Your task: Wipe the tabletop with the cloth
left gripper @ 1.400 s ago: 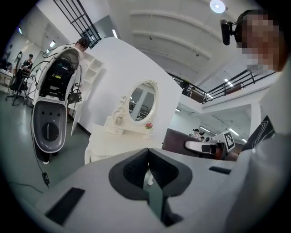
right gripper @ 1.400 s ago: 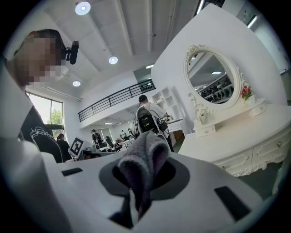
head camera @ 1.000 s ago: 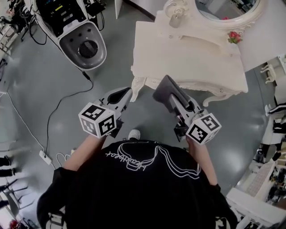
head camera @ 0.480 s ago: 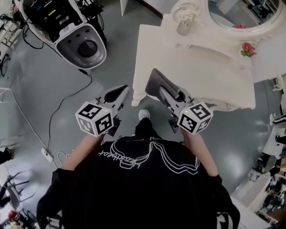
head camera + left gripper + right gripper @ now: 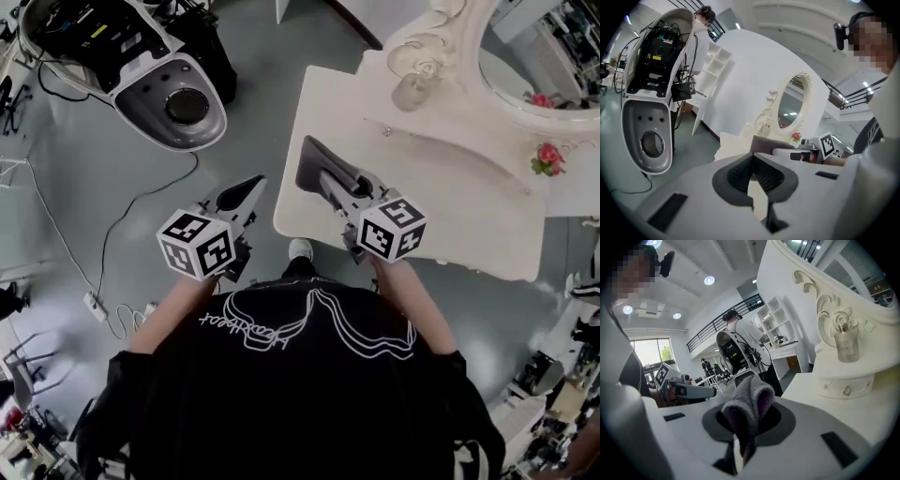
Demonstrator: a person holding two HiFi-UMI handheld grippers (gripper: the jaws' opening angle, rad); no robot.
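Note:
The white dressing table (image 5: 441,187) stands ahead of me, its tabletop (image 5: 834,404) pale and bare. My right gripper (image 5: 322,176) is shut on a folded grey cloth (image 5: 311,159), held over the table's near left corner. In the right gripper view the cloth (image 5: 749,399) bulges up out of the right gripper (image 5: 748,425). My left gripper (image 5: 251,185) hangs over the floor left of the table, shut with nothing in it. The left gripper view shows the left gripper (image 5: 752,161) with its pads meeting, and the cloth (image 5: 764,142) beyond.
An oval mirror (image 5: 534,56) and a perfume bottle (image 5: 413,90) stand at the table's back, pink flowers (image 5: 547,157) at its right. A grey-and-white machine shell (image 5: 159,89) sits on the floor at left, with a cable (image 5: 112,234) and a power strip (image 5: 94,305).
I have stepped closer to the table. The right gripper with the cloth has moved from in front of the table's edge to above its near left corner. The left gripper kept alongside.

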